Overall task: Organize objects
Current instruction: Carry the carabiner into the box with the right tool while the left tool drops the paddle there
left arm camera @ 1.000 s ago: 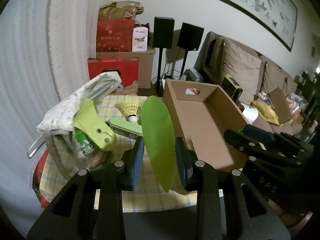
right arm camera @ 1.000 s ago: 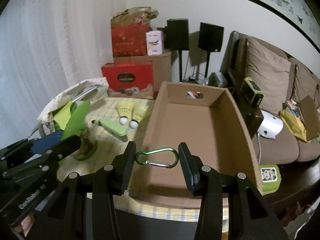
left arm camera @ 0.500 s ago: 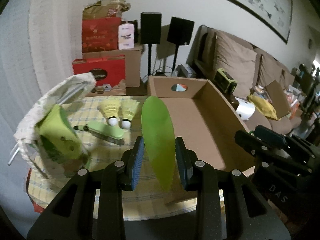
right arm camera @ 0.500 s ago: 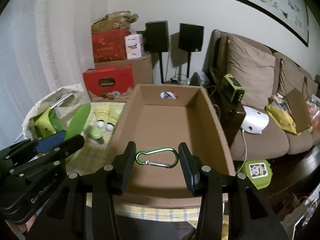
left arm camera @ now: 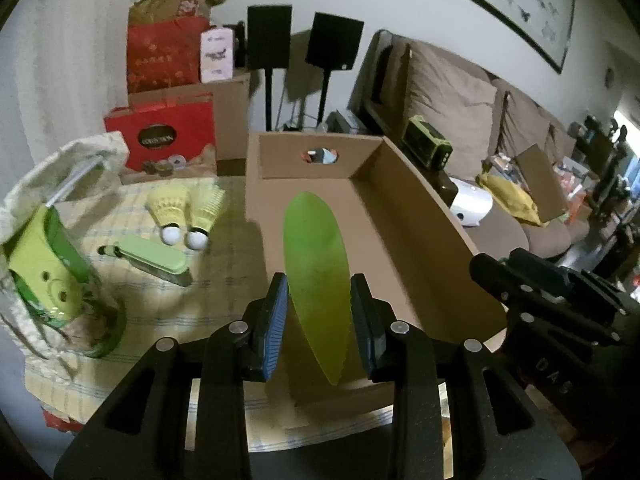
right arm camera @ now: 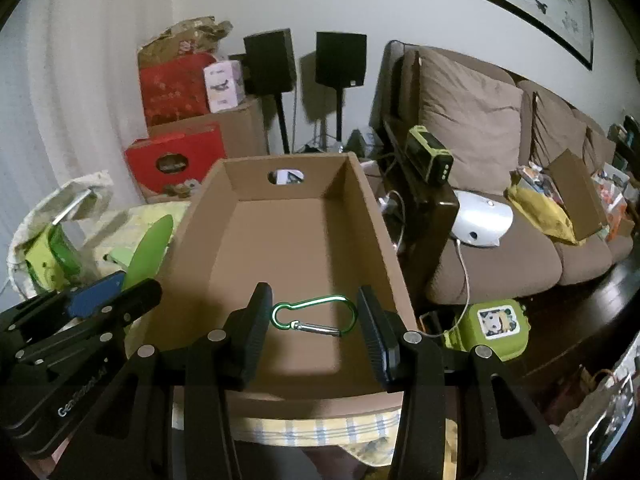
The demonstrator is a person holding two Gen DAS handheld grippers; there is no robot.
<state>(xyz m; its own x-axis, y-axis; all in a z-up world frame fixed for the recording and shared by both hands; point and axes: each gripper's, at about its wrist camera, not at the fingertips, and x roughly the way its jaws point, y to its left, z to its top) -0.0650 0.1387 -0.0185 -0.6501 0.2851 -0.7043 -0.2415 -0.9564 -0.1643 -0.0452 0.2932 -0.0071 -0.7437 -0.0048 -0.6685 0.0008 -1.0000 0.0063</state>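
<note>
My left gripper [left arm camera: 319, 312] is shut on a flat green leaf-shaped piece [left arm camera: 316, 276], held edge-up over the near left wall of the open cardboard box [left arm camera: 404, 248]. My right gripper [right arm camera: 314, 320] is shut on a green carabiner [right arm camera: 314, 315], held crosswise above the near end of the same cardboard box [right arm camera: 296, 248], which holds nothing inside. In the right wrist view the left gripper [right arm camera: 100, 300] and the leaf-shaped piece [right arm camera: 150, 248] show at the box's left.
On the checked tablecloth [left arm camera: 132, 280] lie two yellow shuttlecocks [left arm camera: 184, 216], a light green case [left arm camera: 152, 256] and a cloth-wrapped green container [left arm camera: 48, 272]. Red gift boxes [left arm camera: 168, 136], speakers and a sofa [right arm camera: 500, 200] stand behind; a green panda box [right arm camera: 494, 326] is on the floor.
Both grippers have swung right, toward the box, each keeping its hold. The box now fills more of both views and the table items have slid left.
</note>
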